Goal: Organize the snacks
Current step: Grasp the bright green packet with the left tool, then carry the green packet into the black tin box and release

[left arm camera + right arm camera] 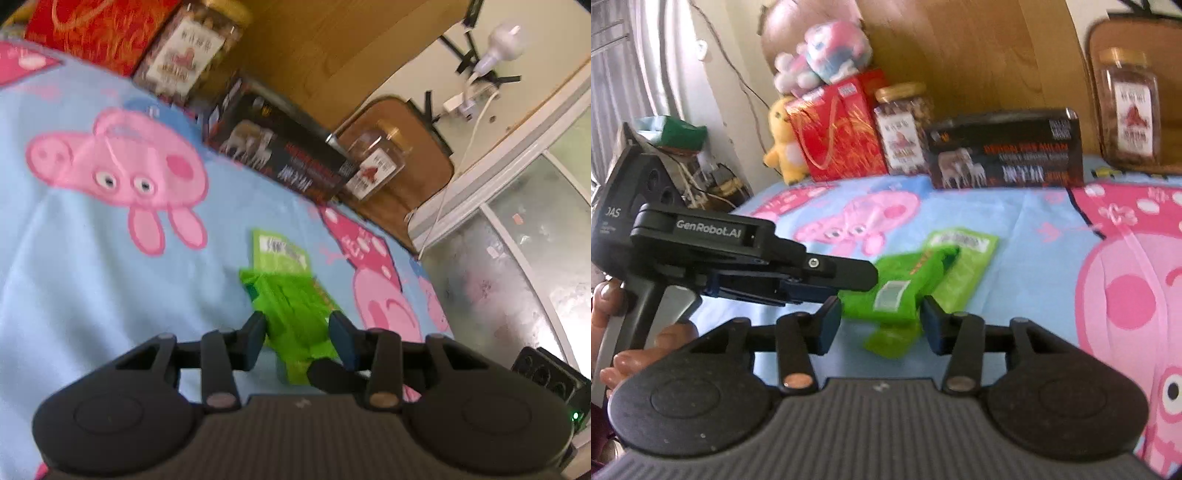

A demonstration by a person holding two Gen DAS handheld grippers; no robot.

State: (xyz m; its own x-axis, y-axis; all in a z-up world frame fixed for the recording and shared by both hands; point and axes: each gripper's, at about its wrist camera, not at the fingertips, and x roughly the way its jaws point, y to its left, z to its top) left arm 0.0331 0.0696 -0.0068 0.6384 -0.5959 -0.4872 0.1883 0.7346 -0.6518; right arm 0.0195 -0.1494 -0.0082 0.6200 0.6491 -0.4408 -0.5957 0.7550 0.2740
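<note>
Two green snack packs lie on a blue cartoon-pig bedspread (92, 277), one crumpled bright-green pack (295, 314) partly over a flatter pale-green pack (277, 251). In the right wrist view the crumpled pack (897, 291) sits in front, the flat pack (964, 266) behind and right of it, touching.

Left gripper (297, 332): jaws apart, fingers on either side of the crumpled pack. Pads look close to its edges, but pressing or not: cannot tell, the view is blurred. From the right wrist view the left gripper (849, 275) comes in from the left, its fingertip at the pack's left edge; a hand (631, 332) holds its grip.

Right gripper (881, 321): jaws apart, the pack's near end between the fingers, gaps visible on both sides, not clamped. Its finger (332, 369) shows in the left wrist view near the pack's lower end.

Back row along a wooden headboard (979, 55), left to right in the right view: yellow plush (783, 147), red gift bag (838, 129) with a pink plush (823, 51) on top, nut jar (905, 125), black box (1008, 151), second jar (1128, 107). All well apart from the packs.
</note>
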